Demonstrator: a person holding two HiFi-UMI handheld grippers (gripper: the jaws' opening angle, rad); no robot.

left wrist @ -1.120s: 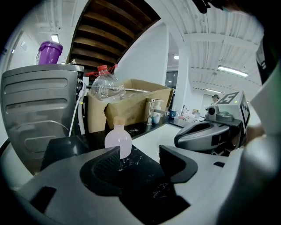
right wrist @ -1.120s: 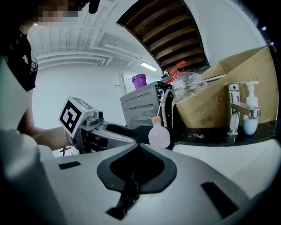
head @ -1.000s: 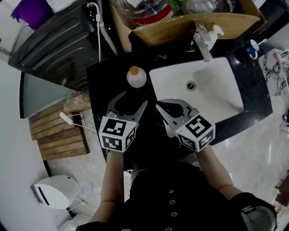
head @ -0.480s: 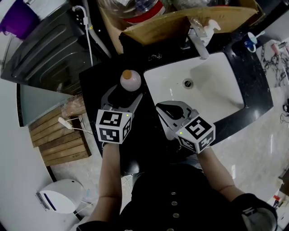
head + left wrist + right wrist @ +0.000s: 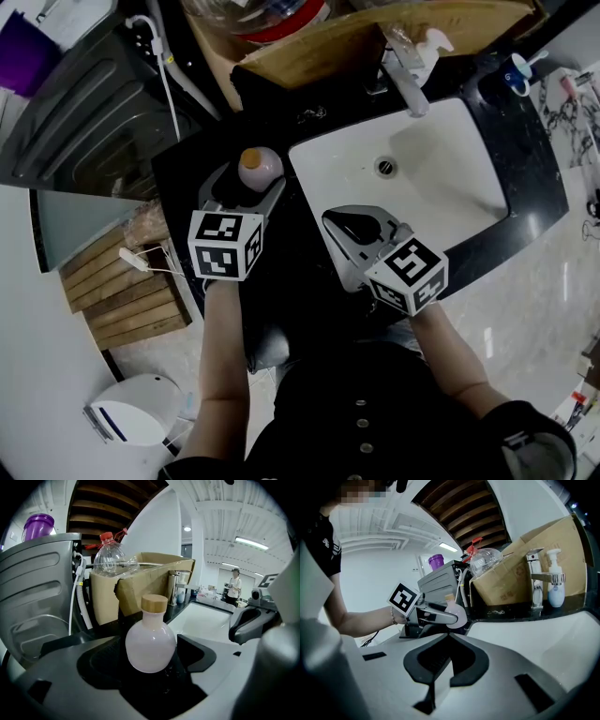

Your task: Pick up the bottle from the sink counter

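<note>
A round pale-pink bottle (image 5: 260,169) with a wooden cap stands upright on the black sink counter (image 5: 314,117), left of the basin. My left gripper (image 5: 248,189) reaches around it, its jaws having just been opening. In the left gripper view the bottle (image 5: 150,641) stands between the two pads with a small gap on each side, so the left gripper (image 5: 147,657) is open. My right gripper (image 5: 330,218) hovers over the counter's front edge, shut and empty, with its tips meeting (image 5: 449,634). The right gripper view shows the bottle (image 5: 458,615) to its left.
A white basin (image 5: 450,178) with a faucet (image 5: 405,84) lies right of the bottle. Behind stand a cardboard box (image 5: 375,42) holding a clear plastic bottle (image 5: 110,557), and a soap dispenser (image 5: 429,45). A grey appliance (image 5: 84,112) sits left of the counter.
My left gripper has moved forward to the bottle, which now stands between its wider jaws. The right gripper has hardly shifted.
</note>
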